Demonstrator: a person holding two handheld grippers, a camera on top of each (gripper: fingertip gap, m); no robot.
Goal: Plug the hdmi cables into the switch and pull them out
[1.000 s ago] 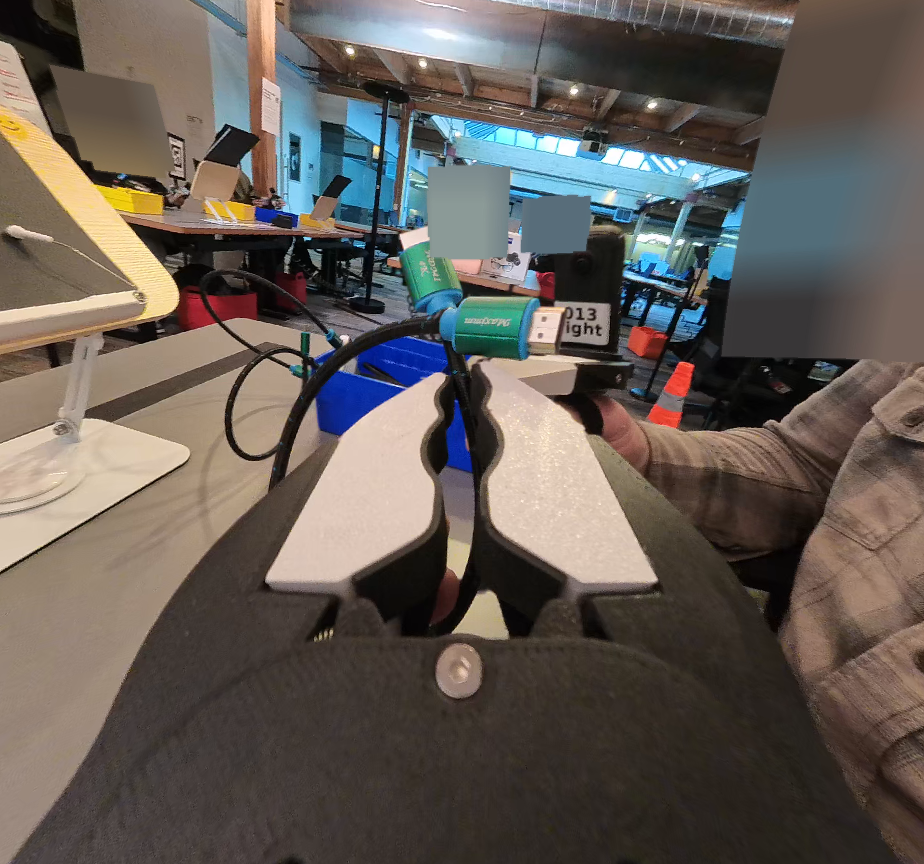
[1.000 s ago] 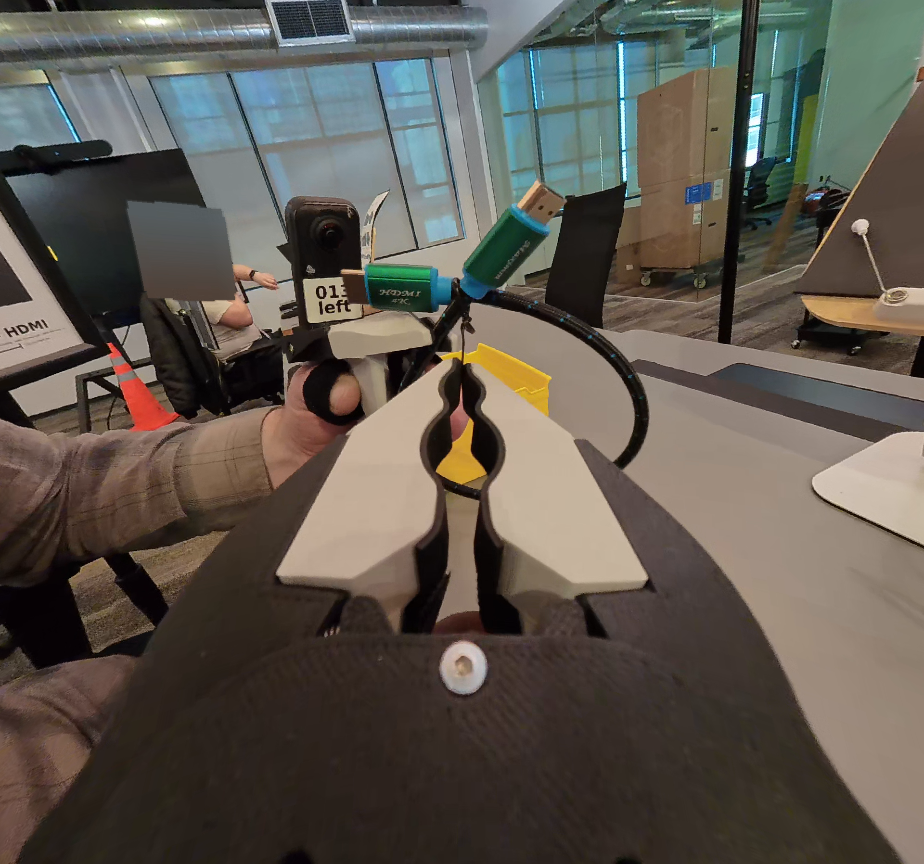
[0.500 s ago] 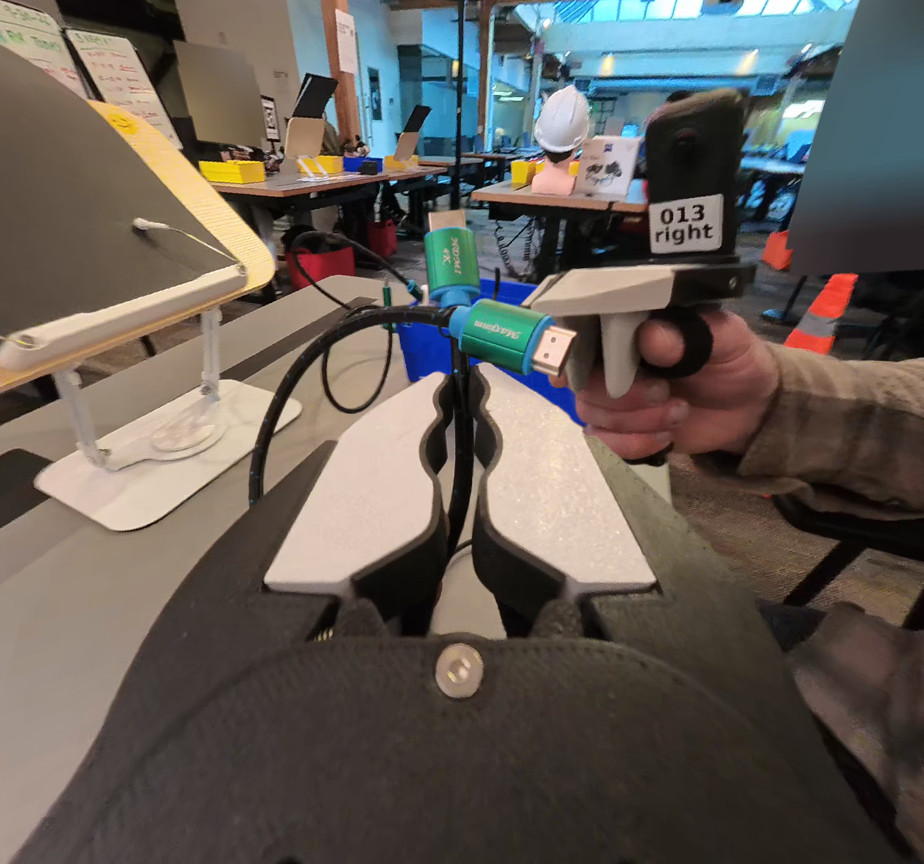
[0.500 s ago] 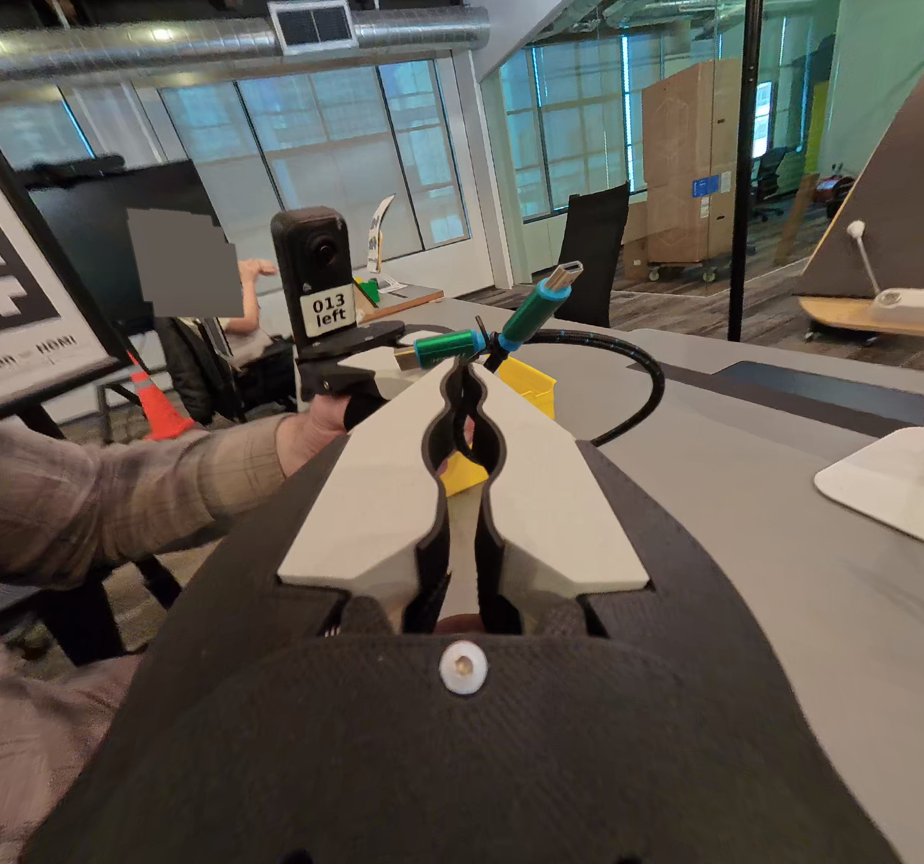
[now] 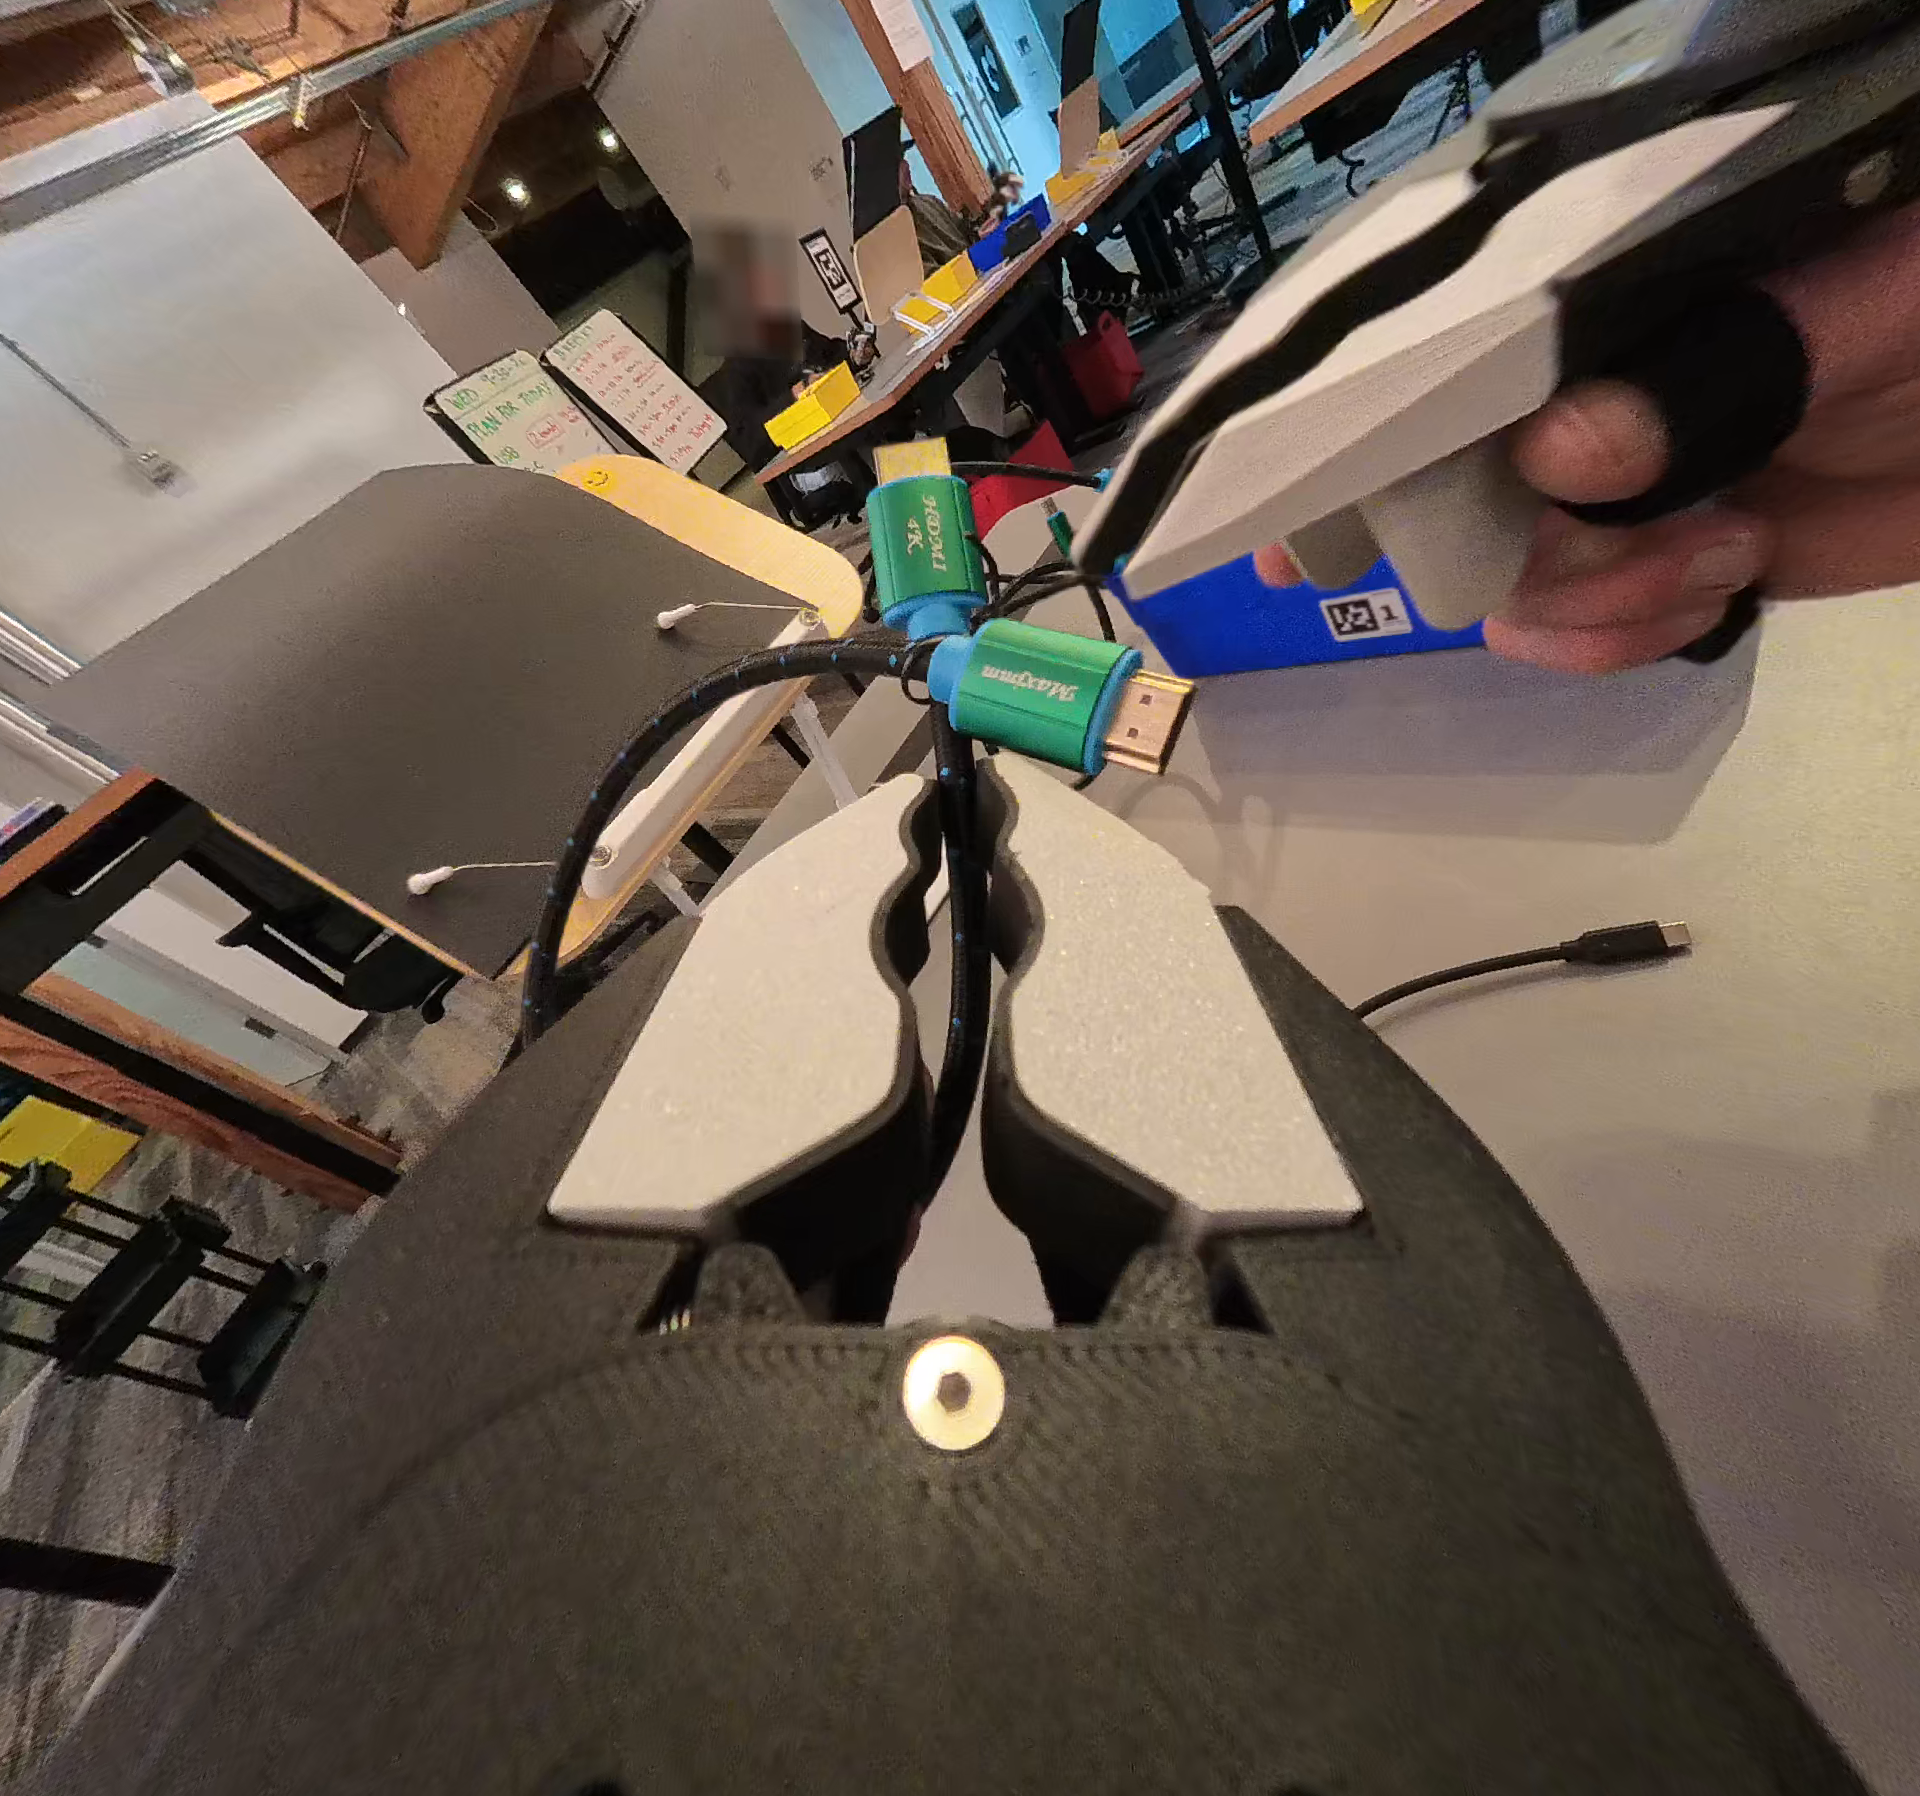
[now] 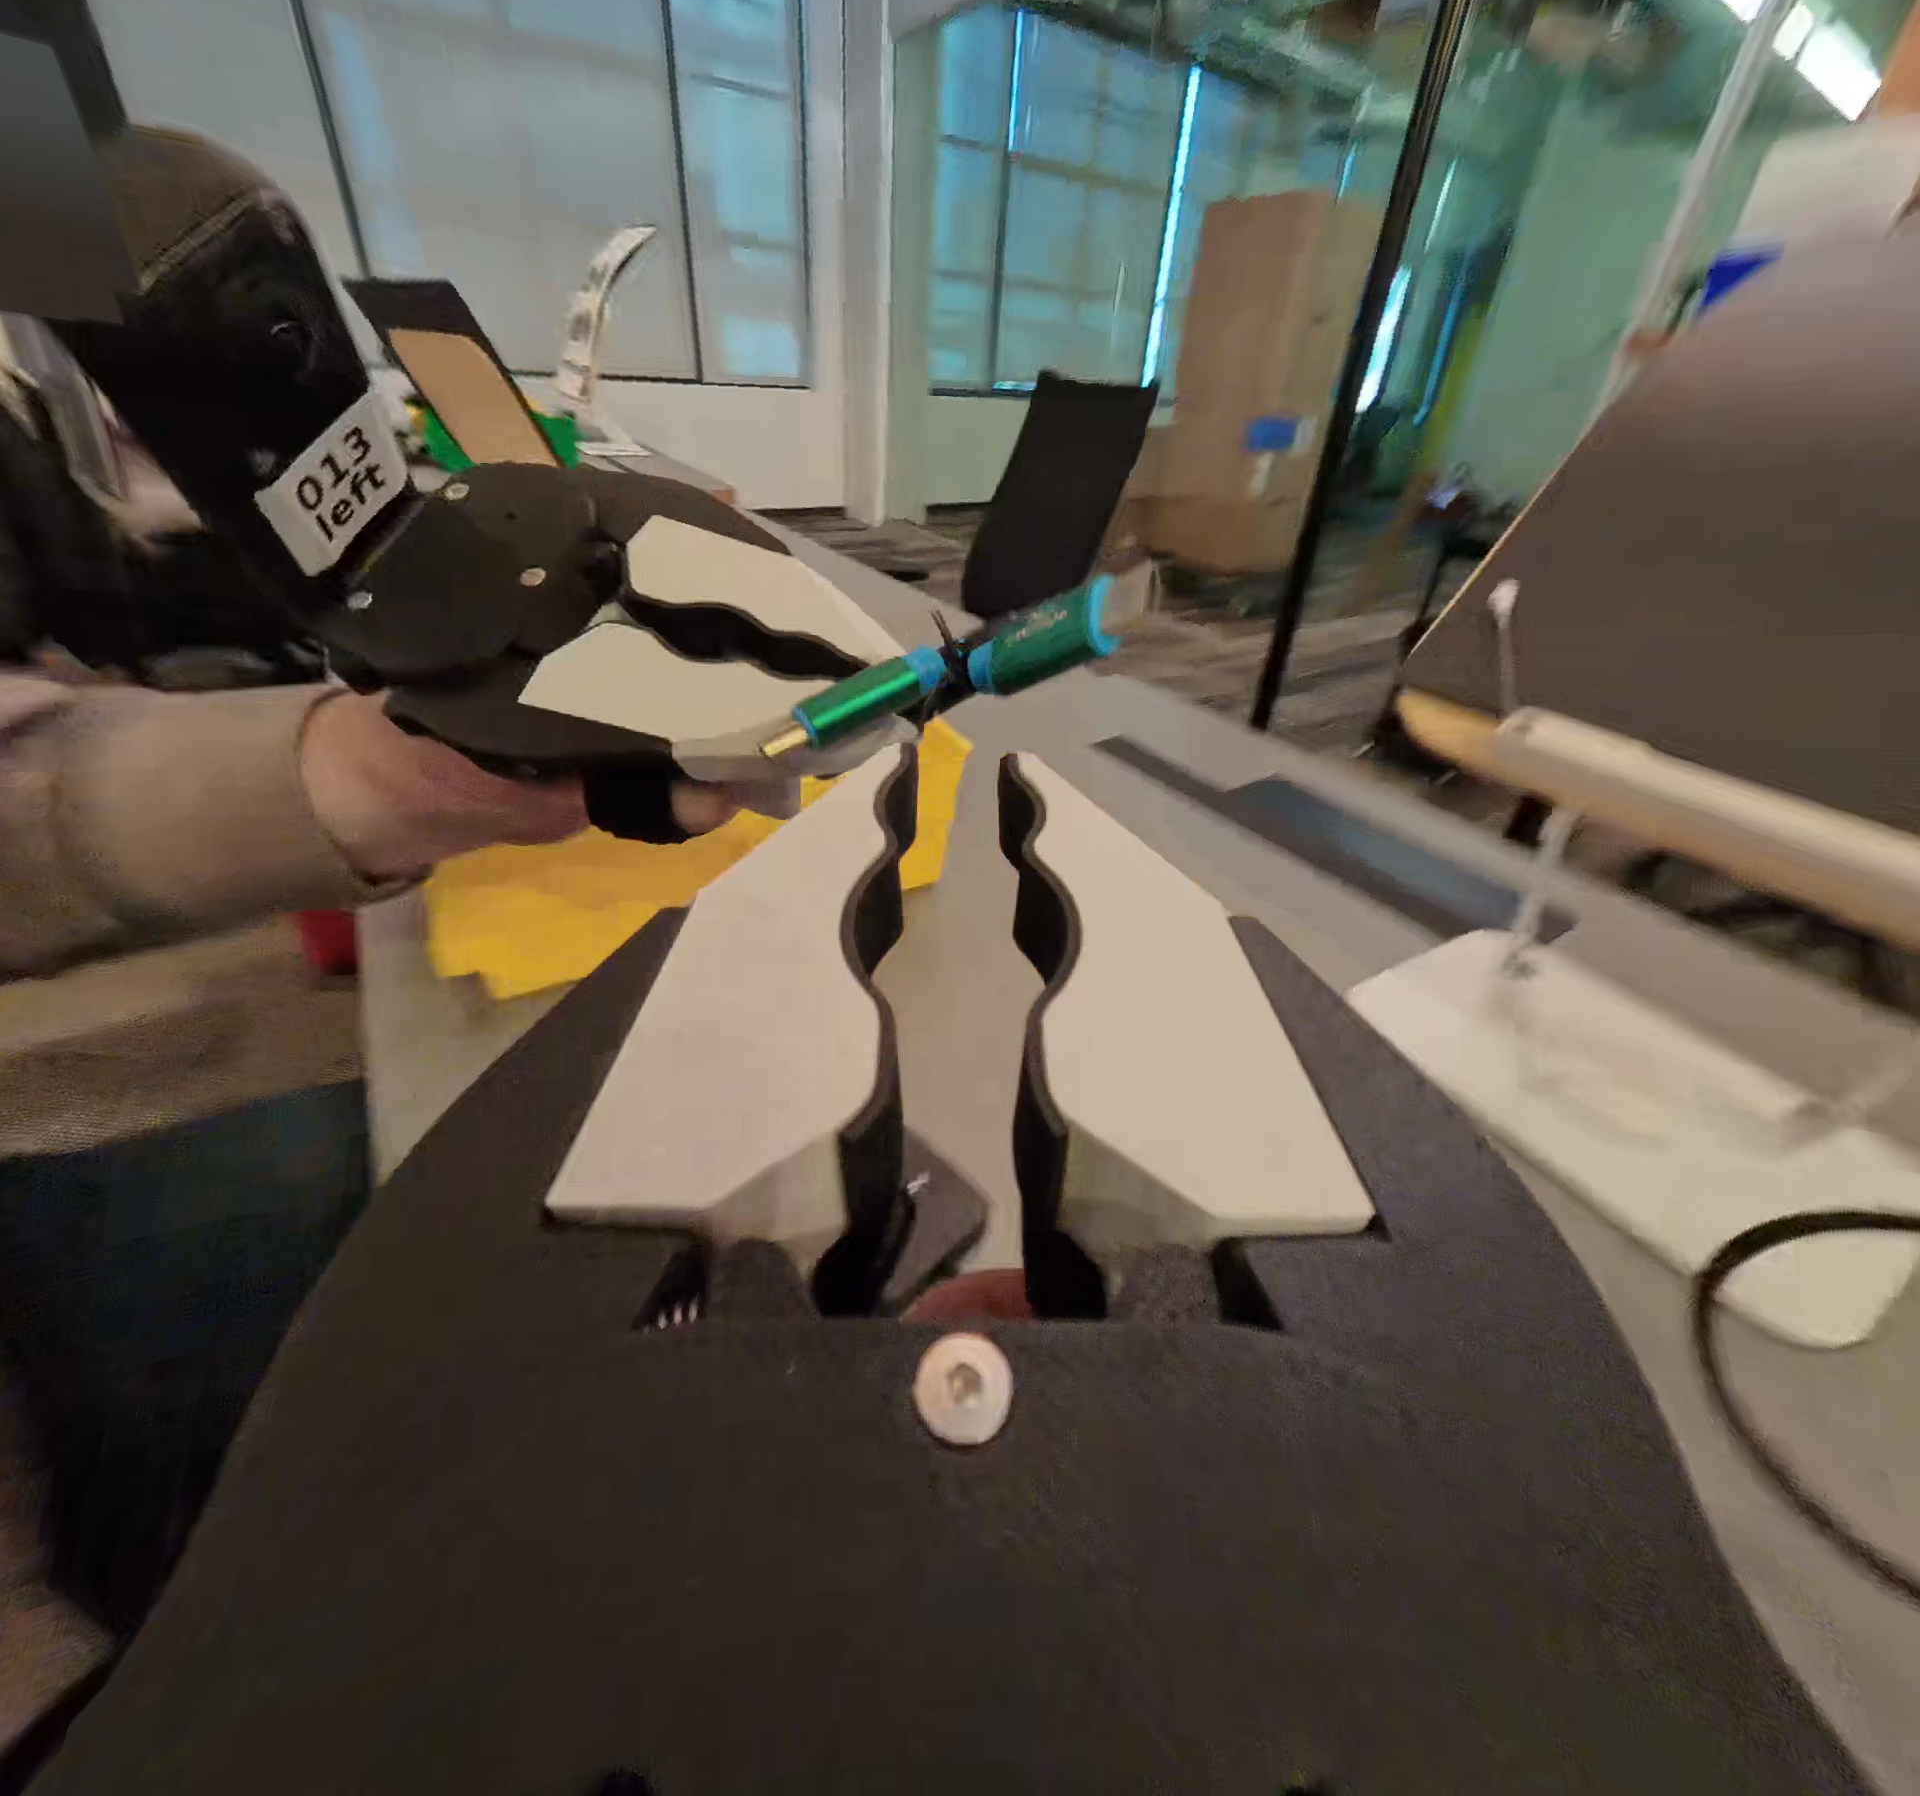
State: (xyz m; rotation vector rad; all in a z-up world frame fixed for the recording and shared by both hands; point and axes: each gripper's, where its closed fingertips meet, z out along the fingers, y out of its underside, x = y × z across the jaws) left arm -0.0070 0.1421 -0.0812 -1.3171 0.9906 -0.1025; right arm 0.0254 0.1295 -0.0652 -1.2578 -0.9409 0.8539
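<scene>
Pinching the braided HDMI cable [image 5: 961,925], left gripper [image 5: 961,790]; right gripper [image 6: 954,770] parted, empty.

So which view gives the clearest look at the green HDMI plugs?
The left wrist view: both green HDMI plugs sit sharp and close just past the left gripper, which is shut on their black braided cable. The right wrist view shows the plugs smaller, farther off and motion-blurred.

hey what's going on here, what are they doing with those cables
A person holds a gripper in each hand. The left gripper is shut on a black braided cable whose two green plugs stick out past its tips, bundled together. The right gripper is open and empty, close by. No switch is in view, so nothing is plugged in.
</scene>
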